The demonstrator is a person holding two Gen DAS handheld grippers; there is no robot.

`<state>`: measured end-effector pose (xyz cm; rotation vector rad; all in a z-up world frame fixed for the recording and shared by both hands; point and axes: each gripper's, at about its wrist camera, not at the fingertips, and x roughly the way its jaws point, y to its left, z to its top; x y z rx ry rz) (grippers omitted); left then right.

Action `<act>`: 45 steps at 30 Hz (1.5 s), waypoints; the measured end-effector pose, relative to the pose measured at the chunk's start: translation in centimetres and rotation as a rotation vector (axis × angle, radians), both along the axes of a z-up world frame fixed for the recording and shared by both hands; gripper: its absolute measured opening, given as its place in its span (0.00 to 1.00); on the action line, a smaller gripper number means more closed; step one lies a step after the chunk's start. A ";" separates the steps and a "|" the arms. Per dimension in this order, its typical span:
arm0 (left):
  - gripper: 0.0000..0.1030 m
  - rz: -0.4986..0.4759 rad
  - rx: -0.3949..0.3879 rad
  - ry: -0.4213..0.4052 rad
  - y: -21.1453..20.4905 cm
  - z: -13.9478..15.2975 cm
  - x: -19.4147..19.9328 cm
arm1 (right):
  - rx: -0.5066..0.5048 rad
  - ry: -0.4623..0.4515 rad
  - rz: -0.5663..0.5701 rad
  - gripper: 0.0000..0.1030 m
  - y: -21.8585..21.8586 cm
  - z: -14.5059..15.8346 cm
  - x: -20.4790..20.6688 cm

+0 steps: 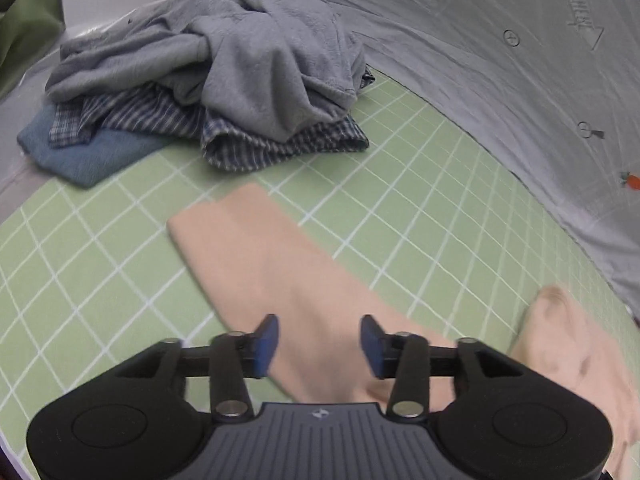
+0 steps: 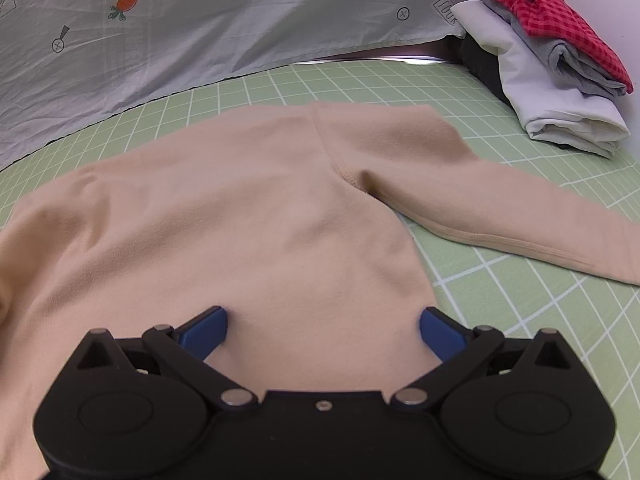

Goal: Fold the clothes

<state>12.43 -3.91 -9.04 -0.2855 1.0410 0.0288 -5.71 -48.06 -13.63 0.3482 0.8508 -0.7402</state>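
The beige long-sleeved top (image 2: 240, 216) lies spread flat on the green grid mat (image 2: 540, 300), body in the middle and both sleeves out to the sides. In the right wrist view 1 sleeve (image 2: 500, 208) runs out to the right along the mat; in the left wrist view the other sleeve (image 1: 256, 256) stretches away from the camera toward the pile of unfolded clothes. No fold shows in this garment yet, so it appears to be laid out and smoothed, with the sleeve and body folds all left to do.

The left gripper (image 1: 319, 344) hovers over the near part of its sleeve with the jaws spread apart; the cloth lies beneath them, not pinched. The right gripper (image 2: 323, 332) sits low over the body of the top, close to its lower right side, jaws spread wide and holding nothing.

Farther out, the task as a whole looks partly done. At the far right of the mat stands a stack of folded clothes (image 2: 560, 80), with a red checked piece on top of grey and white ones. At the far left lies the heap still waiting (image 1: 224, 80): a grey sweatshirt crumpled over striped and plaid pieces and a blue item at the bottom. A pale grey sheet (image 2: 240, 20) printed with carrots lies behind the mat.
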 end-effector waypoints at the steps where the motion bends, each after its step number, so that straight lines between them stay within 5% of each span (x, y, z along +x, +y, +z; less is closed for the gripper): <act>1: 0.56 0.000 0.026 0.005 -0.4 -0.2 0.7 | -0.001 -0.001 0.000 1.00 0.0 0.0 0.0; 9: 0.71 -0.037 0.116 0.065 -2.4 -2.9 4.5 | -0.006 -0.004 -0.008 1.00 0.2 0.0 0.0; 14: 0.68 -0.072 0.177 0.039 -3.4 -3.2 4.2 | -0.011 -0.007 -0.016 1.00 0.3 0.0 0.0; 17: 0.41 -0.056 0.221 0.011 -3.3 -3.1 3.7 | -0.012 -0.008 -0.019 1.00 0.4 0.0 0.0; 20: 0.09 -0.033 0.160 0.000 -2.3 -2.9 3.4 | -0.016 -0.011 -0.019 1.00 0.4 -0.1 0.0; 21: 0.05 -0.012 0.124 0.008 -1.8 -2.7 3.4 | -0.019 -0.014 -0.018 1.00 0.4 -0.1 -0.1; 23: 0.04 0.022 0.075 0.001 -0.9 -2.0 3.1 | -0.026 -0.020 -0.016 1.00 0.4 -0.2 -0.2; 33: 0.04 0.193 0.168 -0.180 4.1 2.9 -1.6 | -0.043 -0.035 -0.004 1.00 0.6 -0.2 -0.4; 38: 0.05 0.141 0.190 -0.114 4.4 1.7 -3.4 | -0.044 -0.036 0.002 1.00 0.5 -0.2 -0.5; 43: 0.08 0.152 0.093 0.027 5.6 -0.8 -5.3 | -0.046 -0.038 -0.001 1.00 0.6 -0.3 -0.4; 45: 0.20 0.166 0.051 0.032 6.1 -0.8 -5.6 | -0.049 -0.040 -0.002 1.00 0.7 -0.3 -0.4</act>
